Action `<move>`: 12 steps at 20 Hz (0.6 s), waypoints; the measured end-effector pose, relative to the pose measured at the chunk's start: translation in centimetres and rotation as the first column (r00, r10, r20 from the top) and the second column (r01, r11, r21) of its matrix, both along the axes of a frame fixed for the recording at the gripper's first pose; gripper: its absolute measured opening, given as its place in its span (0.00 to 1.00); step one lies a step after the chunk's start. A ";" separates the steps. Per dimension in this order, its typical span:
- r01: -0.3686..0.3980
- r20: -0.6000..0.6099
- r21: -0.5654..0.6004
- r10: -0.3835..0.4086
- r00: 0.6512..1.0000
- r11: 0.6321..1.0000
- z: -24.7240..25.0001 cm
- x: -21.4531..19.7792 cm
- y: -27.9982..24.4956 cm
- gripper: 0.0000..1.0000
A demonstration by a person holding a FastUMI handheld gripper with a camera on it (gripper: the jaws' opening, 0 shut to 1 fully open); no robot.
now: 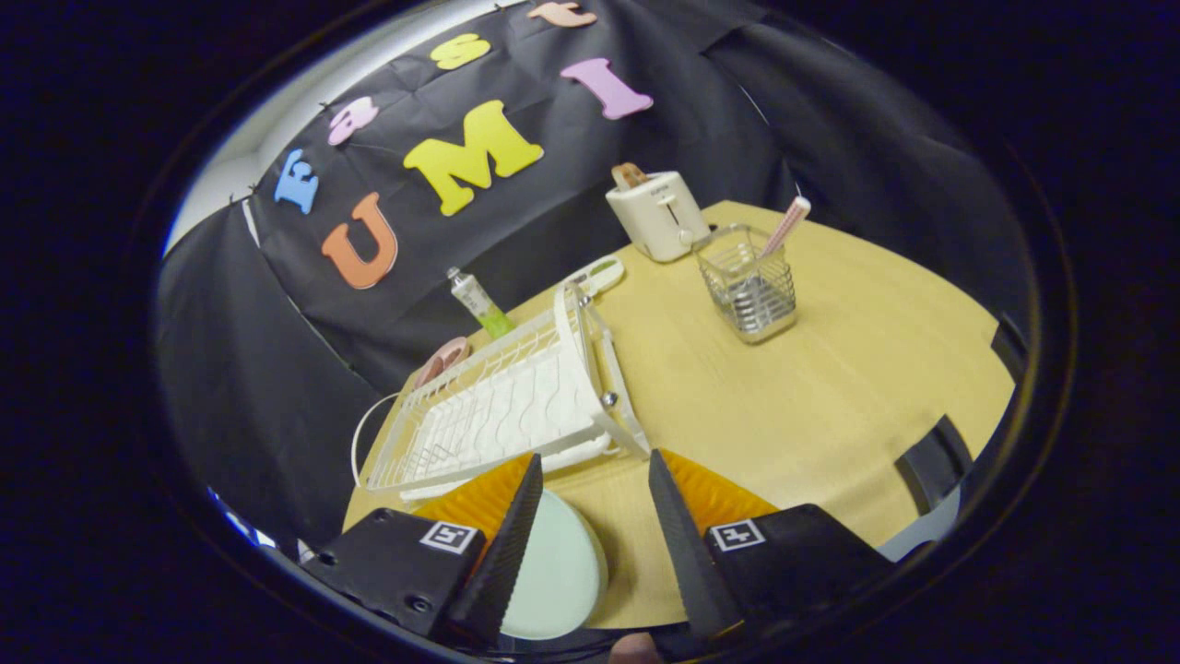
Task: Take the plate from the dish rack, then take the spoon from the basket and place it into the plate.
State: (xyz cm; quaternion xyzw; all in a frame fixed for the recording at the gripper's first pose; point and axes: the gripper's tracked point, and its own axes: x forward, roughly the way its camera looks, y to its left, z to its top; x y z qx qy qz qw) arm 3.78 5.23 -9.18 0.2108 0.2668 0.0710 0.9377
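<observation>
Between my fingers: plate lies flat on table, ready for the spoon.
Gripper: spread, holding nothing.
Spoon: upright in basket, handle reachable.

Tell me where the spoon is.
The spoon stands in the wire basket beside the toaster, far beyond the open claw.

No legible text or labels.

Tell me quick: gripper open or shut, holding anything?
Gripper: open, holding nothing; the plate lies on the table between the fingers, nearer the left one, not clamped.
</observation>
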 end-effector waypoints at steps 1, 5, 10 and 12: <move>0.021 0.049 -0.047 -0.018 0.999 0.999 0.8 0.0 -1.1 0.81; 0.112 0.236 -0.234 -0.055 0.970 0.966 3.2 0.1 -5.3 0.87; 0.190 0.314 -0.326 -0.084 0.946 0.926 3.9 1.1 -10.9 1.00; 0.195 0.328 -0.328 -0.082 0.941 0.924 3.9 2.5 -13.1 1.00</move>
